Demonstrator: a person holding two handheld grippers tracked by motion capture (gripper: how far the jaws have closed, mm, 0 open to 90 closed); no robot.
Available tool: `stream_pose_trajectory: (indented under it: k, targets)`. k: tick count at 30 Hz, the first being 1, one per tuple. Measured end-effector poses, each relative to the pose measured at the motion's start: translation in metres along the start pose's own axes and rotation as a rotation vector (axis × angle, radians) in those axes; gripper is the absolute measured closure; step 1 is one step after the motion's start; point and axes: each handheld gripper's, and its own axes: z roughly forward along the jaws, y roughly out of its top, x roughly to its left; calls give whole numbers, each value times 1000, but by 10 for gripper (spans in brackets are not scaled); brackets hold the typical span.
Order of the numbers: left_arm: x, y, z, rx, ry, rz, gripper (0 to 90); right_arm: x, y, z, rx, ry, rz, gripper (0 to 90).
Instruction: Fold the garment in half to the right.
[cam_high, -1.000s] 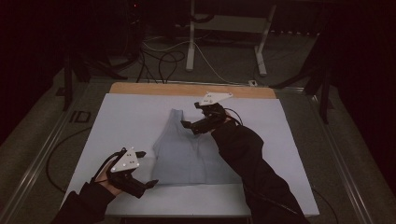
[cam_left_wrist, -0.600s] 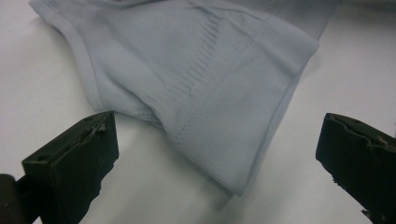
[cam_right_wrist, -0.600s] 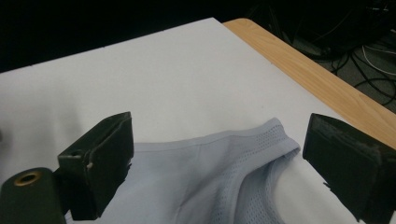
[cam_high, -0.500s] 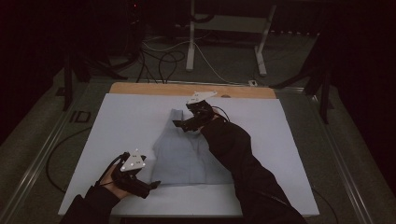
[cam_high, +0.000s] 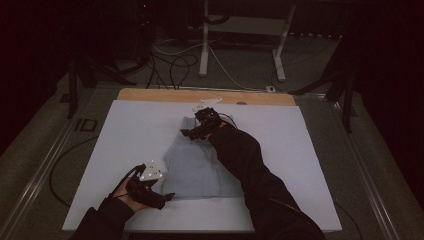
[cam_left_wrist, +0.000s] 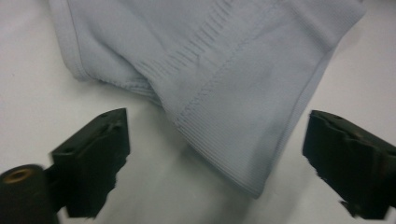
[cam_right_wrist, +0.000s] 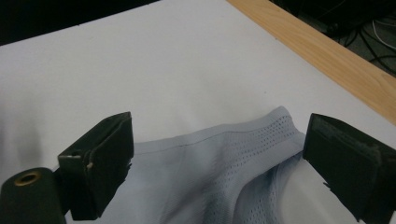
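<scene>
Left claw (cam_left_wrist: 212, 163): jaws spread wide, lately drawing in a little; nothing pinched. We saw it in the high view (cam_high: 167, 196) low at the near left corner of the garment.
Right claw (cam_right_wrist: 217, 163): jaws spread, nothing pinched; we saw it at the far end of the garment (cam_high: 186, 133).
Garment (cam_high: 197, 165): pale blue knit, flat on the white mat (cam_high: 125, 130); long axis ran near to far.
Near corner (cam_left_wrist: 243, 172): ribbed hem lay between the left jaws, just ahead of them, pads not pressing.
Far edge (cam_right_wrist: 224, 135): perforated band lay between the right jaws, just ahead.
Key relation: we judged each claw nearest its own end, corners straight ahead.
Next: advance slightly, then close.
</scene>
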Motion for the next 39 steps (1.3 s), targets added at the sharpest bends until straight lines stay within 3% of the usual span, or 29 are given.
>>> stream_pose_trajectory:
  k: [5, 12, 18, 26, 31, 34, 39]
  targets:
    - [2, -1, 4, 26, -2, -15, 191, -1, 0, 6, 22, -6, 3, 87]
    - [1, -4, 11, 69, -34, 7, 314, -5, 1, 13, 27, -6, 11, 87]
    - [-1, -4, 14, 94, -36, 25, 406, -7, 1, 19, 33, -7, 17, 87]
    - [-8, -1, 16, 106, -54, 50, 555, -9, 1, 25, 39, -1, 25, 88]
    - [-10, 2, 18, 92, -72, 56, 737, -10, 2, 28, 49, 3, 24, 87]
    - [-10, 3, 16, 55, -72, 59, 841, -11, 4, 30, 42, 5, 32, 93]
    - [-11, 6, 11, 3, -63, 73, 860, -14, 11, 31, 39, -5, 39, 107]
